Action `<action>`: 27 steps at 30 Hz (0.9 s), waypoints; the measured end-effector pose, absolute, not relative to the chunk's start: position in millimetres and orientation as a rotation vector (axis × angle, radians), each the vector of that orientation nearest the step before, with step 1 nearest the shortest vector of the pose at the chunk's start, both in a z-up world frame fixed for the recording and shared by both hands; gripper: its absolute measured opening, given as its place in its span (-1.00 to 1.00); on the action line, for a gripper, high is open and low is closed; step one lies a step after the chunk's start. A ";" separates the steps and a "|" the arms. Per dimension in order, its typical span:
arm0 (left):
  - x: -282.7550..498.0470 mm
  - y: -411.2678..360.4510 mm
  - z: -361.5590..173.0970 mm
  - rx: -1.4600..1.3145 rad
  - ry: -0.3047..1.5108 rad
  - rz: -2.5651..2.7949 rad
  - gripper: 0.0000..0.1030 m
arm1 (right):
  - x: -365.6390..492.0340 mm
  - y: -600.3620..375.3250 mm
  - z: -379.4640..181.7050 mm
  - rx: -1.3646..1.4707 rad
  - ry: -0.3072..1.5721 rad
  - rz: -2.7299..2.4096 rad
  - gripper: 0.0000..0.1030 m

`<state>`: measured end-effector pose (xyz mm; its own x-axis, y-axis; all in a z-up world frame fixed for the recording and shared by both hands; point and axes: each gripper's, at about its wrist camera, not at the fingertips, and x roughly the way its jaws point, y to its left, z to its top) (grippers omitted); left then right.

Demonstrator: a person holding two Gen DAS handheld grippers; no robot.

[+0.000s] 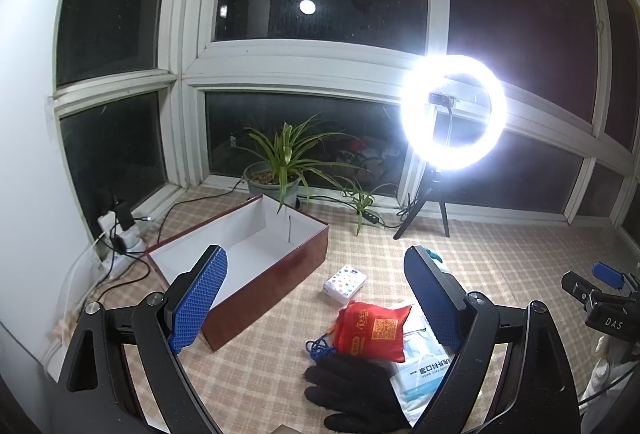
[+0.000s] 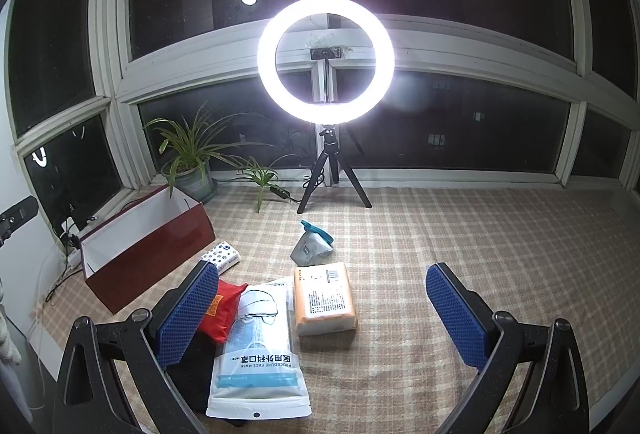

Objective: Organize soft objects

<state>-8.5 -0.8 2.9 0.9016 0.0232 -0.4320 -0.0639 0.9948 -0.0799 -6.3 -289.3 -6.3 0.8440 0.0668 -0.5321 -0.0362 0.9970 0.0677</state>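
Left wrist view: the left gripper [image 1: 316, 298] is held above a checked cloth [image 1: 500, 266] with its two blue-padded jaws spread wide and nothing between them. Below the gap lie a red drawstring pouch [image 1: 372, 330] with a blue cord, a black glove [image 1: 352, 390] just in front of it, and a pack of face masks [image 1: 420, 370] partly under the pouch. A small white tissue pack [image 1: 345, 282] with coloured dots lies just beyond the pouch. To the left stands an open dark red box [image 1: 272, 274] with a white, empty inside. Behind it are a potted plant [image 1: 280, 161], a lit ring light [image 1: 454, 111] on a tripod and dark windows. The other gripper shows at the far right edge.

Right wrist view: the right gripper [image 2: 322, 308] also hangs over the cloth [image 2: 500, 234] with its jaws wide apart and holding nothing. The mask pack [image 2: 260, 362] lies in front of the left jaw, with the red pouch [image 2: 224, 310] and the black glove [image 2: 192, 374] to its left, partly hidden by that jaw. An orange-topped pack [image 2: 324, 300] touches the mask pack's right side. A small grey pouch with a teal top [image 2: 310, 244] sits a little farther back, apart from the rest. The dotted tissue pack [image 2: 221, 256] lies beside the red box [image 2: 148, 250], which stands at the left. The plant [image 2: 192, 153] and ring light [image 2: 326, 59] are at the back by the window.
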 end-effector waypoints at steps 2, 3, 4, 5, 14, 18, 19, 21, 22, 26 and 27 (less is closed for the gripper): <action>-8.4 0.4 3.4 -0.093 0.445 0.044 0.76 | -6.8 -289.4 -6.9 0.055 0.563 0.052 0.99; -8.3 0.1 3.3 -0.093 0.445 0.044 0.76 | -6.6 -289.6 -7.2 0.055 0.562 0.052 0.99; -8.3 0.5 3.5 -0.094 0.445 0.044 0.76 | -6.4 -289.5 -7.2 0.055 0.562 0.052 0.99; -8.3 0.5 3.6 -0.094 0.445 0.044 0.76 | -6.5 -288.9 -6.6 0.056 0.562 0.052 0.99; -7.0 -0.8 4.3 -0.094 0.446 0.045 0.76 | -5.8 -289.6 -5.3 0.057 0.565 0.053 0.99; -7.1 -1.0 4.3 -0.095 0.446 0.045 0.76 | -6.0 -290.3 -7.7 0.055 0.568 0.050 0.99; -7.0 -1.3 4.2 -0.094 0.446 0.045 0.76 | -6.1 -290.3 -7.6 0.056 0.567 0.050 0.99; -6.6 -1.9 4.1 -0.093 0.447 0.046 0.76 | -6.0 -290.1 -7.4 0.057 0.568 0.051 0.99; -7.1 -1.3 4.2 -0.094 0.446 0.046 0.76 | -5.4 -291.5 -9.2 0.058 0.569 0.052 0.99; -6.8 -1.3 4.4 -0.093 0.446 0.046 0.76 | -5.7 -291.5 -10.8 0.058 0.571 0.052 0.99; -6.8 -1.1 4.5 -0.094 0.446 0.046 0.76 | -6.1 -291.7 -11.2 0.058 0.571 0.052 0.99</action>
